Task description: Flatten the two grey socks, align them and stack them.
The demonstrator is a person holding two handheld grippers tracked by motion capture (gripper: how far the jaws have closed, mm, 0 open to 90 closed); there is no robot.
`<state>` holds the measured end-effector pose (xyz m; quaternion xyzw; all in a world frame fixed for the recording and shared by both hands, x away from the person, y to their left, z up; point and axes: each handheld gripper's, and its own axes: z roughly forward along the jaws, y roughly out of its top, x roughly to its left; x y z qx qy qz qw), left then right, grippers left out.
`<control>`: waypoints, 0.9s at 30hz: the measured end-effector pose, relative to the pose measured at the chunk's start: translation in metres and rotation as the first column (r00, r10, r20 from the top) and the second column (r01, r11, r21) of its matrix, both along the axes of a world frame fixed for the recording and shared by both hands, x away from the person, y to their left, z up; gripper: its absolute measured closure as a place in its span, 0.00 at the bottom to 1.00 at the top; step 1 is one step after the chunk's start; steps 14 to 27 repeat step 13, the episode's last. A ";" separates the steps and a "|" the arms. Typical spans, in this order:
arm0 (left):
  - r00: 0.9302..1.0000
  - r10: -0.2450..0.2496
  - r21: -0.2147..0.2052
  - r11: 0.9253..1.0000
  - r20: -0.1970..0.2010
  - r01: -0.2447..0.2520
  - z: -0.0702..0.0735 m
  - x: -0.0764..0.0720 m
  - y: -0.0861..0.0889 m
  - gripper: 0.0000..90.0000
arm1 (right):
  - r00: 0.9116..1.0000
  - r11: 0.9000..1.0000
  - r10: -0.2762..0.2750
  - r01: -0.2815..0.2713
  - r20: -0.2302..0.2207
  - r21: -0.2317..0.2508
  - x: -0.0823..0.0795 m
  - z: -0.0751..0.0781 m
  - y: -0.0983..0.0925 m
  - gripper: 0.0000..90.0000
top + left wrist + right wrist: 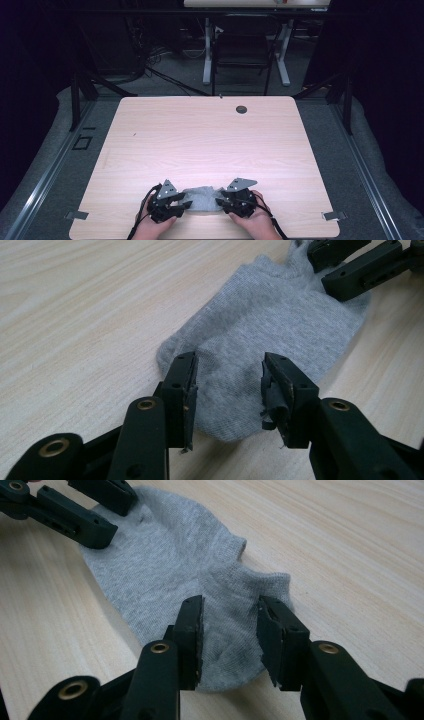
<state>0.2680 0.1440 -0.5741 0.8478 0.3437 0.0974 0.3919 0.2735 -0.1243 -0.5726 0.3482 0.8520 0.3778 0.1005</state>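
Note:
A small grey ankle sock [202,197] lies flat on the wooden table [200,135], close to the front edge. My left gripper [186,204] is at the sock's left end and my right gripper [219,202] at its right end, the two pointing toward each other. In the left gripper view the jaws [229,385] stand apart over one end of the sock [270,325], with the other gripper [345,265] at the far end. In the right gripper view the jaws [229,625] straddle the cuff end of the sock [165,555], not pinching it.
A dark round cable hole [241,109] sits near the table's far edge. Behind the table are a chair and desk legs [242,50] with cables on the floor. Metal brackets [334,216] mark the table's front corners.

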 end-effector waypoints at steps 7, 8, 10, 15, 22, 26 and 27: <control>0.999 0.037 -0.062 0.997 0.027 -0.035 0.015 -0.002 0.011 0.54 | 0.998 0.998 -0.009 0.005 0.064 0.062 -0.006 0.018 -0.007 0.64; 0.998 0.048 -0.066 0.997 0.030 -0.046 0.016 -0.002 0.013 0.53 | 0.996 0.998 -0.023 0.018 0.081 0.061 -0.007 0.022 -0.013 0.64; 0.998 0.063 -0.080 0.995 0.028 -0.061 0.019 0.000 0.019 0.53 | 0.996 0.998 -0.032 0.026 0.086 0.063 -0.007 0.023 -0.016 0.64; 0.994 0.101 -0.092 0.991 0.030 -0.098 0.020 0.004 0.030 0.52 | 0.993 0.996 -0.070 0.064 0.093 0.068 -0.005 0.025 -0.027 0.64; 0.994 0.101 -0.092 0.991 0.030 -0.098 0.020 0.004 0.030 0.52 | 0.993 0.996 -0.070 0.064 0.093 0.068 -0.005 0.025 -0.027 0.64; 0.994 0.101 -0.092 0.991 0.030 -0.098 0.020 0.004 0.030 0.52 | 0.993 0.996 -0.070 0.064 0.093 0.068 -0.005 0.025 -0.027 0.64; 0.994 0.101 -0.092 0.991 0.030 -0.098 0.020 0.004 0.030 0.52 | 0.993 0.996 -0.070 0.064 0.093 0.068 -0.005 0.025 -0.027 0.64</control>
